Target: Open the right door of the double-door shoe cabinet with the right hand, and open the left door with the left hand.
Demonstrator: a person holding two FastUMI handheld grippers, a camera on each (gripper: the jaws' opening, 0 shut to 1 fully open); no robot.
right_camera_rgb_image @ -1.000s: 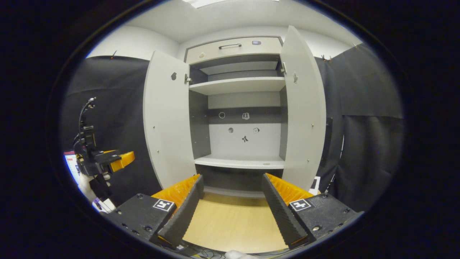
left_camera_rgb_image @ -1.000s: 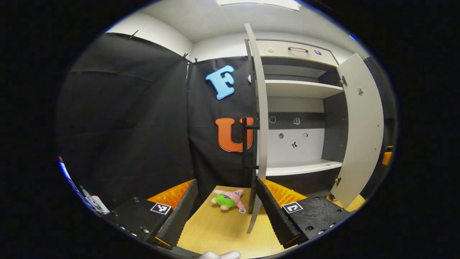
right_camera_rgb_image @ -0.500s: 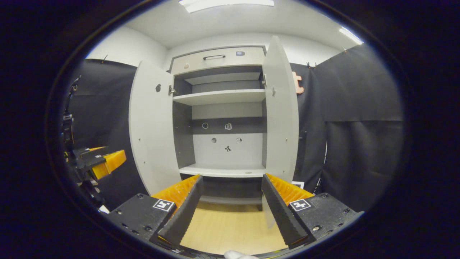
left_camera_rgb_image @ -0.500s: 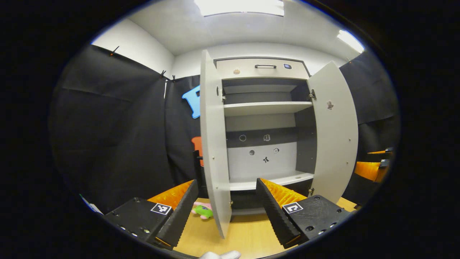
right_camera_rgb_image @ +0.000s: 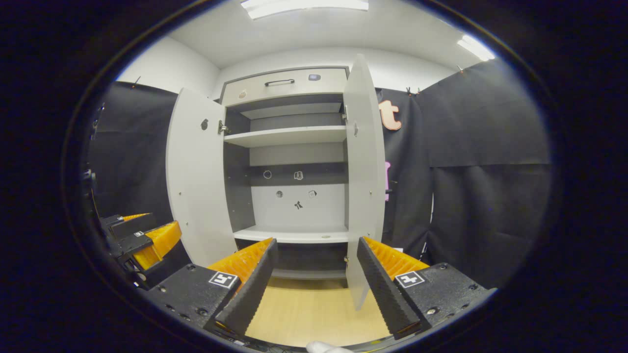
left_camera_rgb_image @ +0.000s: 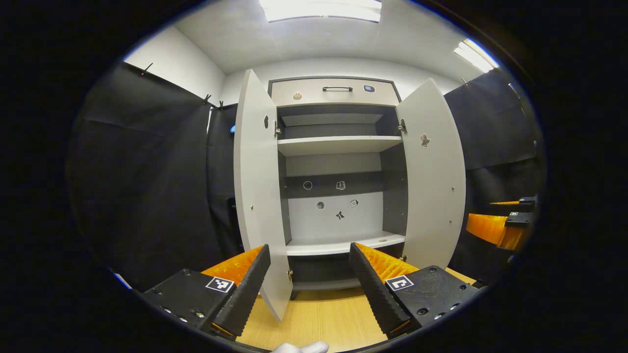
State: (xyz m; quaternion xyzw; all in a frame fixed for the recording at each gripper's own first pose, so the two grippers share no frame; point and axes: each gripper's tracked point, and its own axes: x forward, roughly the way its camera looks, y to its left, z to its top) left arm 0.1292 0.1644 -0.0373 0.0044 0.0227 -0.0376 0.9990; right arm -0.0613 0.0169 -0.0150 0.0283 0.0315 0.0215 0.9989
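Shoe cabinet (left_camera_rgb_image: 338,196) stands straight ahead against the booth's back wall, on a pale wooden floor (left_camera_rgb_image: 324,318), with both of its doors swung wide. In the left gripper view the left door (left_camera_rgb_image: 257,196) hangs open at the near left and the right door (left_camera_rgb_image: 434,181) at the right, and between them lie the light shelves (left_camera_rgb_image: 338,144) and a dark band across the back panel carrying a few small stickers (too small to make out). Above the doors sits a drawer front (left_camera_rgb_image: 333,91) with a dark handle. The left gripper (left_camera_rgb_image: 309,279) has its two ridged fingers spread apart with nothing between them, well short of the cabinet; the lower edge of the left door stands just between its fingers in the picture, apart from both. Off at the right edge of this view an orange and black part of the other gripper (left_camera_rgb_image: 500,228) pokes in. In the right gripper view the right gripper (right_camera_rgb_image: 316,279) is likewise released, fingers wide, and the right door (right_camera_rgb_image: 363,186) is seen nearly edge-on just past its right finger, not touching. That view also catches the left gripper (right_camera_rgb_image: 147,238) low at the left, beside the left door (right_camera_rgb_image: 196,176). Black cloth (right_camera_rgb_image: 485,171) closes the booth on either side.
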